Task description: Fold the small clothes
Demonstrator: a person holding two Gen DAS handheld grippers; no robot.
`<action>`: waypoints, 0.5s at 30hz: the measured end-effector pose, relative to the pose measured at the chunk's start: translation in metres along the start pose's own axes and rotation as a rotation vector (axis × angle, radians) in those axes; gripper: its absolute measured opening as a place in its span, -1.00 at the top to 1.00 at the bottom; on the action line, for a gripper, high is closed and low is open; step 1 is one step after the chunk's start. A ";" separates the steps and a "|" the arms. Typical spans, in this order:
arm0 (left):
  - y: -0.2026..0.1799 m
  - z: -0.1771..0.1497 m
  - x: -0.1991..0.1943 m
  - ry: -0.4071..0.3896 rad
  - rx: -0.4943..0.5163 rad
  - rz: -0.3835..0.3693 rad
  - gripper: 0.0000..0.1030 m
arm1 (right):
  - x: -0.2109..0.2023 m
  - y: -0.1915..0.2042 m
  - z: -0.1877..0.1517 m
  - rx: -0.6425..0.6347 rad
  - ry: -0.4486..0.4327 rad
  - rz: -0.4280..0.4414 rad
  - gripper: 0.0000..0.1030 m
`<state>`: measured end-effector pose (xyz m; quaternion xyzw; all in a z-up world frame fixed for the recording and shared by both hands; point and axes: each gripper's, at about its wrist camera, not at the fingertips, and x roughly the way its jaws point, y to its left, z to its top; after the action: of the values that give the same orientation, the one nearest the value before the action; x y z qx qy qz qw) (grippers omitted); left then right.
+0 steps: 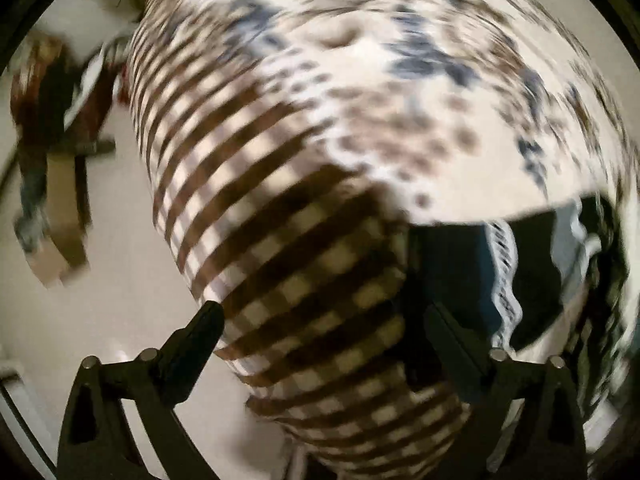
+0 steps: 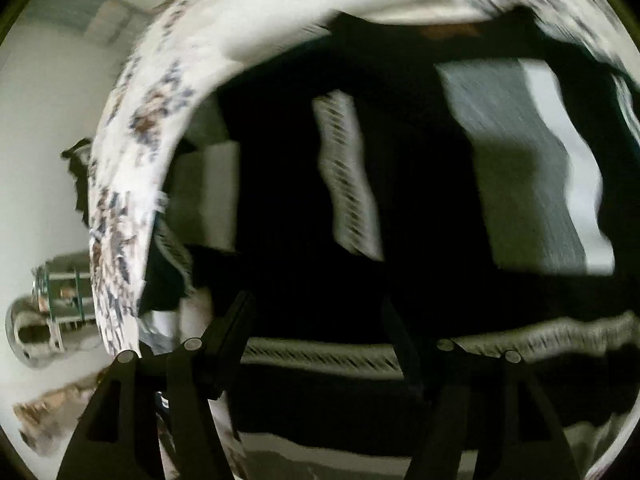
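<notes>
A dark garment with white lace trim lies spread on a floral bedspread; in the left wrist view it shows at the right. My right gripper is open, its fingers hovering just over the dark garment. My left gripper is open and empty above the bed's brown-and-white checked edge, left of the garment. Both views are motion-blurred.
The bed's floral cover fills the far part of the left view. Pale floor lies to the left with a dark wooden chair. A metal rack or cart stands on the floor beside the bed.
</notes>
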<state>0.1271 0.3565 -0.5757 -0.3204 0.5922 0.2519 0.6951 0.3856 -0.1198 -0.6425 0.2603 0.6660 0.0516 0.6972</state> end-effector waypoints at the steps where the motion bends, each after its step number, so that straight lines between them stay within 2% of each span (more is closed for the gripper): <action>1: 0.004 0.001 0.007 0.005 -0.023 -0.035 -0.91 | 0.003 -0.007 -0.005 0.017 0.014 -0.002 -0.31; 2: 0.005 0.003 0.014 0.019 -0.039 -0.051 -0.88 | 0.010 -0.009 -0.008 0.025 0.026 -0.003 -0.31; 4: -0.006 0.006 0.022 0.021 -0.055 -0.145 -0.84 | 0.025 -0.006 -0.012 0.016 0.043 -0.020 -0.31; 5: -0.015 0.008 0.024 0.012 -0.035 -0.156 -0.81 | 0.030 -0.004 -0.014 0.003 0.045 -0.034 -0.31; 7: -0.043 0.011 0.025 -0.036 0.049 -0.129 -0.51 | 0.036 0.002 -0.019 -0.034 0.043 -0.073 -0.31; 8: -0.054 0.011 0.026 -0.054 0.088 -0.090 0.03 | 0.039 0.005 -0.021 -0.045 0.043 -0.089 -0.31; 9: -0.064 0.014 0.028 -0.063 0.127 -0.044 0.49 | 0.041 0.008 -0.022 -0.054 0.045 -0.106 -0.31; 10: -0.068 0.017 0.025 -0.080 0.138 -0.033 0.60 | 0.043 0.011 -0.023 -0.060 0.047 -0.121 -0.31; 11: -0.069 0.019 0.018 -0.099 0.125 -0.036 0.92 | 0.044 0.014 -0.024 -0.063 0.046 -0.127 -0.31; 12: -0.065 0.023 0.009 -0.126 0.102 -0.086 0.90 | 0.043 0.016 -0.025 -0.063 0.044 -0.126 -0.31; 15: -0.047 0.043 -0.025 -0.210 0.020 -0.155 0.91 | 0.041 0.023 -0.027 -0.066 0.040 -0.116 -0.31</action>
<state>0.1860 0.3578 -0.5396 -0.3300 0.4923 0.2236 0.7738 0.3703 -0.0749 -0.6689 0.1970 0.6916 0.0381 0.6938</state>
